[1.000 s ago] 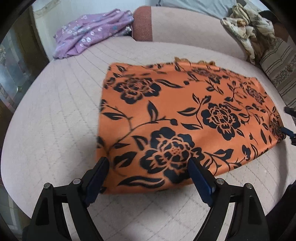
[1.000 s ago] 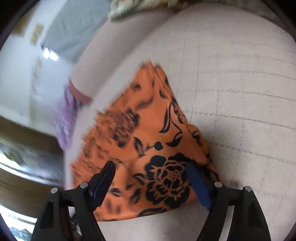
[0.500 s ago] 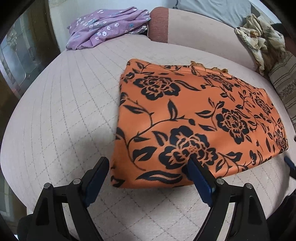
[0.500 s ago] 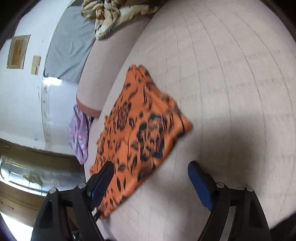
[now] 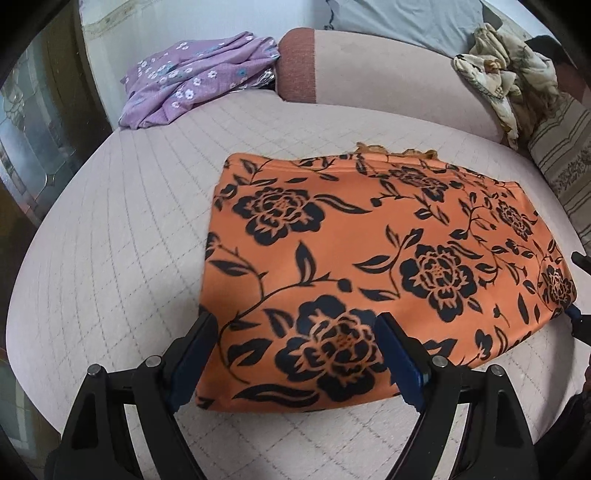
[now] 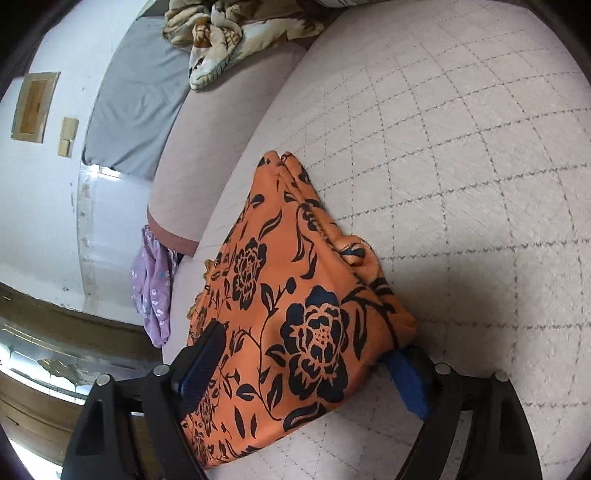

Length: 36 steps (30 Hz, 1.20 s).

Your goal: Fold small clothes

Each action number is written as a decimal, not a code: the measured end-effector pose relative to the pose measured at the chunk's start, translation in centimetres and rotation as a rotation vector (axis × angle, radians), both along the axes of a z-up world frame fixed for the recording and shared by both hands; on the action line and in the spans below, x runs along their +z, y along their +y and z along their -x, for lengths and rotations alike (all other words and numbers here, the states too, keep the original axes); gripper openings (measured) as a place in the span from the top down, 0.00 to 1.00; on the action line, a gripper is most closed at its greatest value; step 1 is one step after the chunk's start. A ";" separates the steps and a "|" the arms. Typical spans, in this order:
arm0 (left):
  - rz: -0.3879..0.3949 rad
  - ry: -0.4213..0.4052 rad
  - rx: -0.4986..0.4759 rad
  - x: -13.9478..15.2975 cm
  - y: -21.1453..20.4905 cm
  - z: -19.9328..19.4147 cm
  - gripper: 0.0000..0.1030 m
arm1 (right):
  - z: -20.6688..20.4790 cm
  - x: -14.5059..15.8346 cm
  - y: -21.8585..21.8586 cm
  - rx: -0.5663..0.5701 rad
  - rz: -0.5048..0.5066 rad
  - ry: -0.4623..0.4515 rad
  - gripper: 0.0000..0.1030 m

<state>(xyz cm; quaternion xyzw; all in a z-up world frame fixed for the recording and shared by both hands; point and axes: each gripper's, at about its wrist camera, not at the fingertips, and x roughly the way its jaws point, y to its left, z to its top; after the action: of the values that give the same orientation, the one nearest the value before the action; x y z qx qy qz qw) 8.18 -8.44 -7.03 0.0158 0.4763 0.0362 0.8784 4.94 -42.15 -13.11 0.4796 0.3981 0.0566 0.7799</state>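
Left gripper (image 5: 295,354): hovering at the near edge of the garment, its jaws standing spread wide, blue pads (image 5: 400,360) to either side of a black flower, pinching nothing.
Right gripper (image 6: 306,369): sitting at the garment's right-hand corner, jaws spread wide; the cloth is lying between them, and whether the right pad is touching its corner I cannot tell.
Orange floral garment (image 5: 369,254): lying folded flat as a rough rectangle in the middle of the quilted cushion, its near edge between the left gripper's fingers, an orange frill peeking out along the far edge.
Quilted cushion (image 5: 122,266): pale pink, stitched in diamonds, bearing the garment.
Purple flowered cloth (image 5: 199,77): lying crumpled at the far left, well apart from the garment.
Cream patterned cloth (image 5: 506,81): lying heaped at the far right on the sofa's back.
Grey cloth (image 5: 402,22): hanging farthest away, behind the sofa back.
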 end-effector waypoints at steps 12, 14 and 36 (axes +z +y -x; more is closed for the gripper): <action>0.011 0.016 0.001 -0.9 -0.3 -0.5 0.16 | -1.6 0.7 1.0 0.087 0.133 0.003 0.24; 0.015 0.011 0.004 -0.8 -0.3 -0.6 0.16 | -2.0 1.0 1.8 0.120 0.207 0.013 0.45; -0.028 0.023 -0.101 -3.8 -5.6 -5.3 0.13 | -1.1 4.2 -3.5 0.107 0.417 0.012 0.39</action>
<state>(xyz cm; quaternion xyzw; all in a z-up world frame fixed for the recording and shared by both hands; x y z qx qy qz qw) 13.52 -14.05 -10.83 0.0528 0.4843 -0.0017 0.8733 6.06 -45.69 -8.87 0.2862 0.4305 0.0114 0.8559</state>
